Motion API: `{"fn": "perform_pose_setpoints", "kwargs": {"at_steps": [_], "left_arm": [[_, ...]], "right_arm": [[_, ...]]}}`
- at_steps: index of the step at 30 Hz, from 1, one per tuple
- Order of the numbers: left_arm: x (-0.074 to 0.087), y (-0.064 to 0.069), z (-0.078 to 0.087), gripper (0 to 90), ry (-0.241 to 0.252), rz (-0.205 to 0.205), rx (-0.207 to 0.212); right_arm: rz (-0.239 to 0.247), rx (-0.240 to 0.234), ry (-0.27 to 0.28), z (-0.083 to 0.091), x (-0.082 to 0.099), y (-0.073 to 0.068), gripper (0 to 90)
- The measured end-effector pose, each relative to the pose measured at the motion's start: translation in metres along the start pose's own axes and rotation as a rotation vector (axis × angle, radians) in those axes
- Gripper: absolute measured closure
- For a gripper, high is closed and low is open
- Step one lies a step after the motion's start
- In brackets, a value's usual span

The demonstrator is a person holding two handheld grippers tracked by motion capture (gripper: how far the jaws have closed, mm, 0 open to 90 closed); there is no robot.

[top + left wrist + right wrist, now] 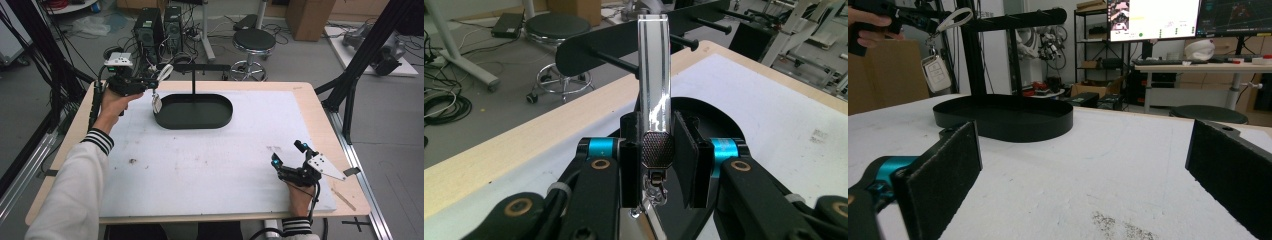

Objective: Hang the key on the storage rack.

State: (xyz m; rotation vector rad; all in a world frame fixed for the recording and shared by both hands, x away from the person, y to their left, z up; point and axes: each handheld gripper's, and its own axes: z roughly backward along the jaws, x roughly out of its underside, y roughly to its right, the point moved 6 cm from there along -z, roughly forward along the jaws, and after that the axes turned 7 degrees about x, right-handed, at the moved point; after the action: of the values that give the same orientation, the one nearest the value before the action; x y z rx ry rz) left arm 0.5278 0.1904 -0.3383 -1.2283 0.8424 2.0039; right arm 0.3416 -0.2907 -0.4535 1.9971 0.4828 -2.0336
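One white key fob (157,103) dangles from a white strap (164,73) at the upper left of the frame, just above the rim of a black oval tray (194,111). The left claw (150,82) is clamped on the strap. At lower right, the right claw (287,154) rests wide open and empty on the white worktop (200,165).
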Motion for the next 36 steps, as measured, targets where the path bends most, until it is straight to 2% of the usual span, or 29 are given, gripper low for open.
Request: {"fn": "perform_pose_setpoints", "kwargs": {"at_steps": [11,21,26,30,36], "left_arm": [[0.002,-0.011,0.002,74.0,0.009,0.026,-0.045],[0.006,-0.012,-0.004,73.9,-0.028,0.015,-0.085],[0.010,-0.012,-0.008,73.9,-0.055,-0.007,-0.112],[0.011,-0.013,-0.010,73.9,-0.050,-0.001,-0.120],[0.016,-0.013,-0.016,73.8,-0.074,-0.011,-0.138]], "right_arm": [[0.002,0.002,0.000,0.000,0.000,0.000,0.5],[0.005,0.000,0.001,0.000,0.000,0.000,0.4],[0.009,0.001,0.002,0.000,0.000,0.000,0.4],[0.011,-0.001,0.002,0.000,0.000,0.000,0.4],[0.010,0.000,0.004,0.000,0.000,0.000,0.4]]}}
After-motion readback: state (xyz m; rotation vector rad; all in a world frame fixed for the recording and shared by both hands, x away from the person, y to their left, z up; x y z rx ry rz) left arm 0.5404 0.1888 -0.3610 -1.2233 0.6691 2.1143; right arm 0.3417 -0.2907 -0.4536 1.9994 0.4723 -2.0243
